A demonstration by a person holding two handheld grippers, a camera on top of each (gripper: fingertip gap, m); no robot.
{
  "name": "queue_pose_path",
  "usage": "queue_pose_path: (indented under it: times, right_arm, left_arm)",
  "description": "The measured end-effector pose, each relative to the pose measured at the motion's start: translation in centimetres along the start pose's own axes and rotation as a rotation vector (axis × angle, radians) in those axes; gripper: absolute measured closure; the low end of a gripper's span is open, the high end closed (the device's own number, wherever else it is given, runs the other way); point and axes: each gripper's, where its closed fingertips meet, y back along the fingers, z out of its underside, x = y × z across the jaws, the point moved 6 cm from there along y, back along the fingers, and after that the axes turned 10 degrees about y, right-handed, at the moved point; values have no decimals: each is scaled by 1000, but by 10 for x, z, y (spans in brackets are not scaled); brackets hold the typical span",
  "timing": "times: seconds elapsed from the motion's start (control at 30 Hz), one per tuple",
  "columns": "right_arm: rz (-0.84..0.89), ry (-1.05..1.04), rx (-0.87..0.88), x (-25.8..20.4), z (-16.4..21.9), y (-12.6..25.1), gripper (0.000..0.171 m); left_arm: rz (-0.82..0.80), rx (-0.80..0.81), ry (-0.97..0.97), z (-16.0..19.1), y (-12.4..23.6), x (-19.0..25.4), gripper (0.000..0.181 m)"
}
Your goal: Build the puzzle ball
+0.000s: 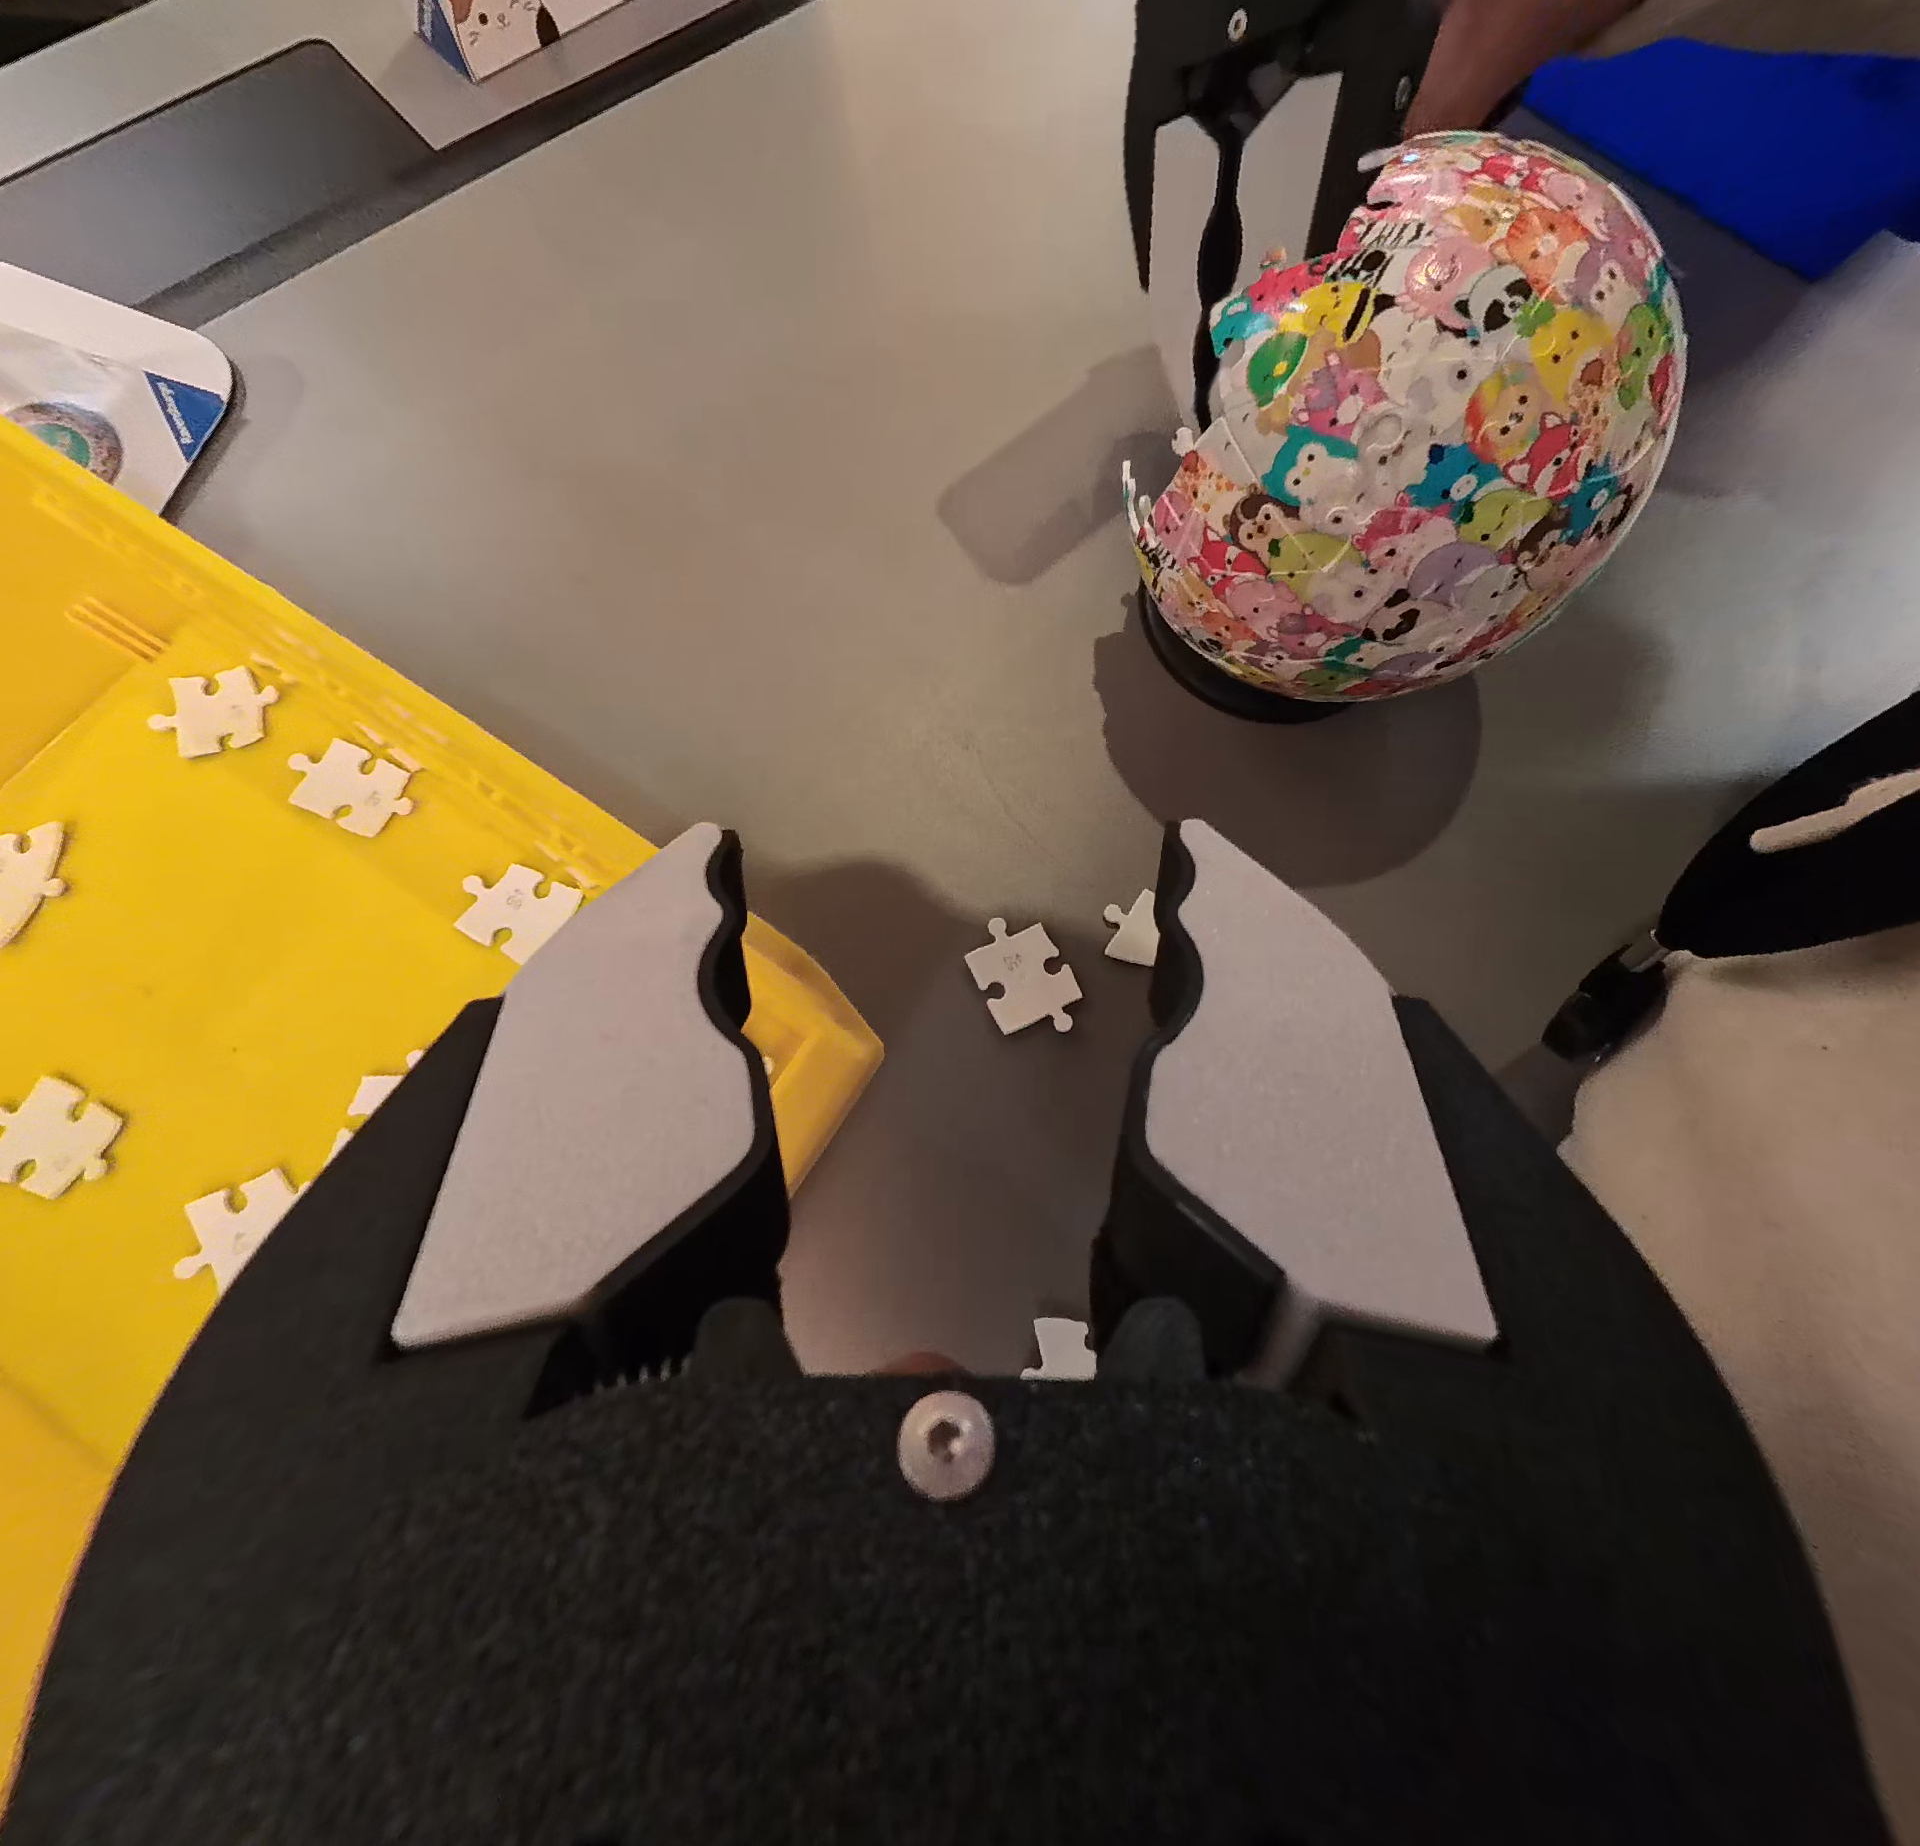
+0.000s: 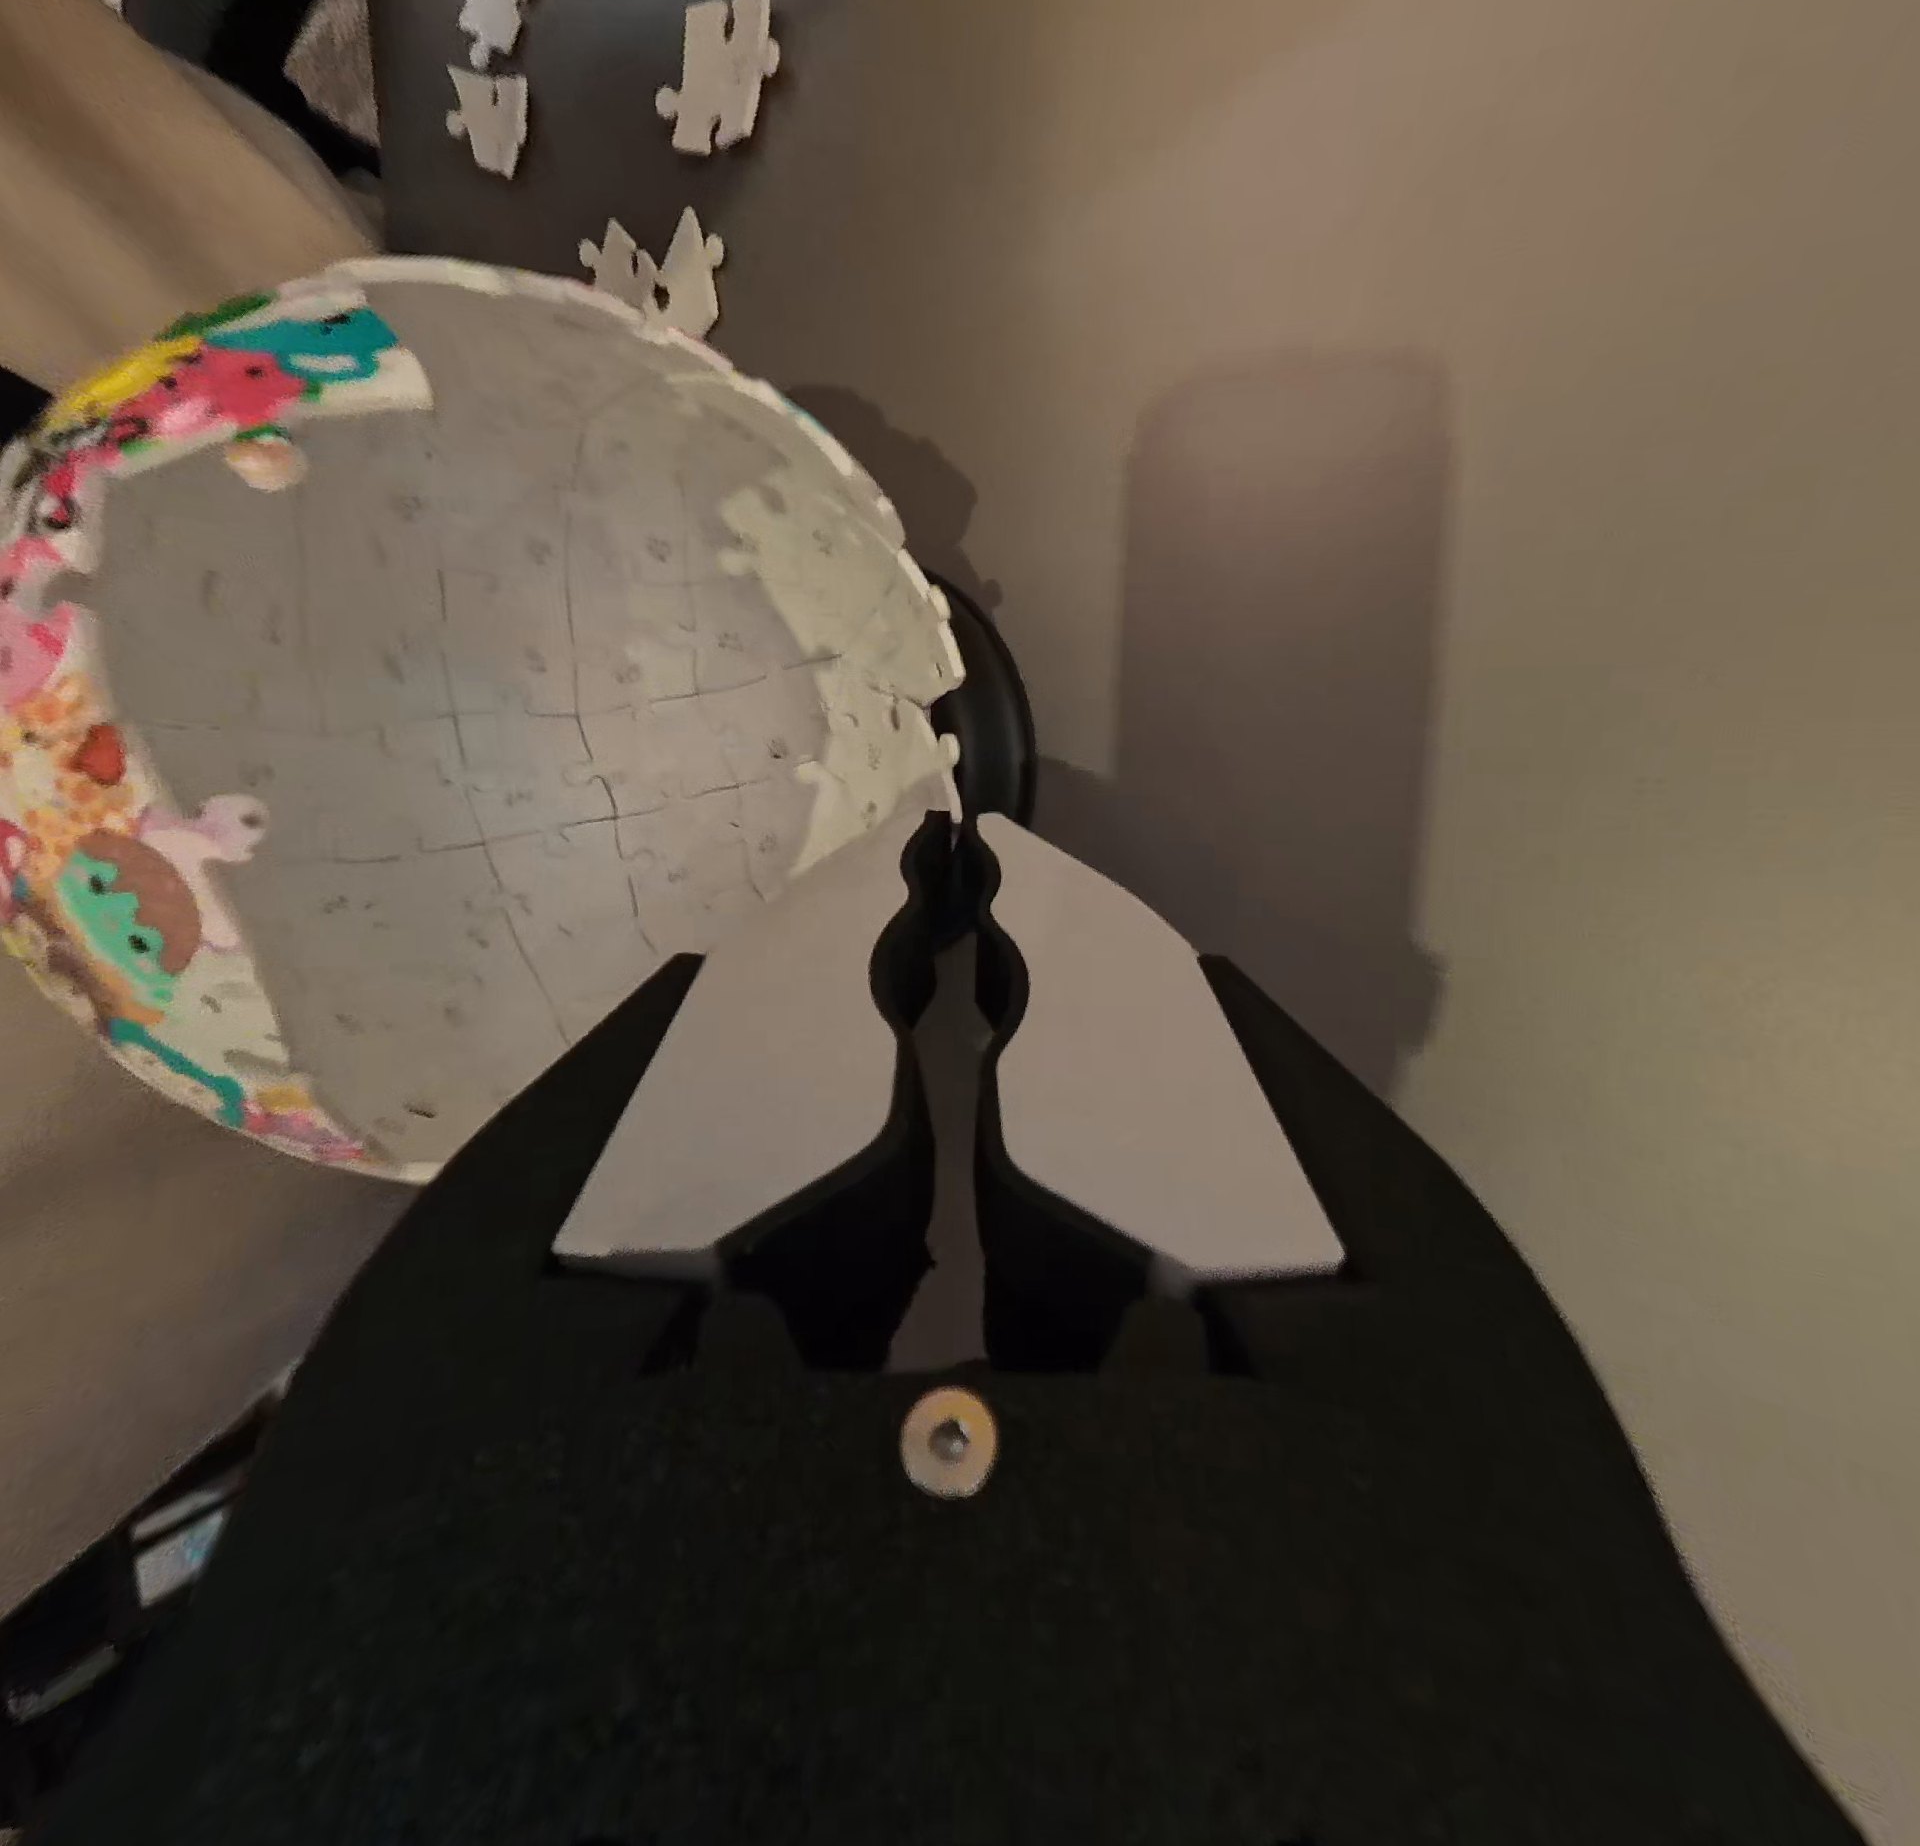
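Puzzle ball sits part-built on a dark ring stand on the grey worktop, w/ the open side tipped toward the right gripper. Inside is plain white, outside is bright cartoon print. Right wrist view is blurry, but the right fingers look pinched together on the ball's jagged rim edge, steadying the shell.

Left gripper hovers low over the worktop, pointing fwd and down, fingers spread apart w/ nothing between them. A loose white piece lies face-down right in the gap, a 2nd piece is just beside the right-hand finger, and more pieces are scattered in the yellow tray to the left.

Step in hand, I'd say: pick up the piece betw. the left fingers. To do it well:
- drop straight down, centre the piece, close on its flat edges not the tabs
- it's thin and flat, so likely needs one fingertip sliding under or tipping it up
- keep clear of the 2nd piece so it isn't dragged
- right side should keep its hold light; the shell prob. flexes and could pop seams
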Motion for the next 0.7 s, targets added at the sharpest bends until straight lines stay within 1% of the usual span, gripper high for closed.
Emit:
queue_pose_path:
  times: [0.17, 0.3, 0.5, 0.7]
  right_arm:
    - [-6, -77, 101, -1, 7, 5, 170]
    - [-3, -121, 250, -4, 12, 13, 170]
    - [111, -181, 451, -7, 25, 17, 170]
    - [202, -200, 571, -17, 32, 11, 170]
  left_arm:
    - [6, -8, -2, 1, -3, 1, 106]
    - [8, -10, -9, 2, -5, 2, 106]
    - [13, -9, -18, 1, -7, 3, 107]
    - [9, -15, -32, 0, -7, 5, 107]
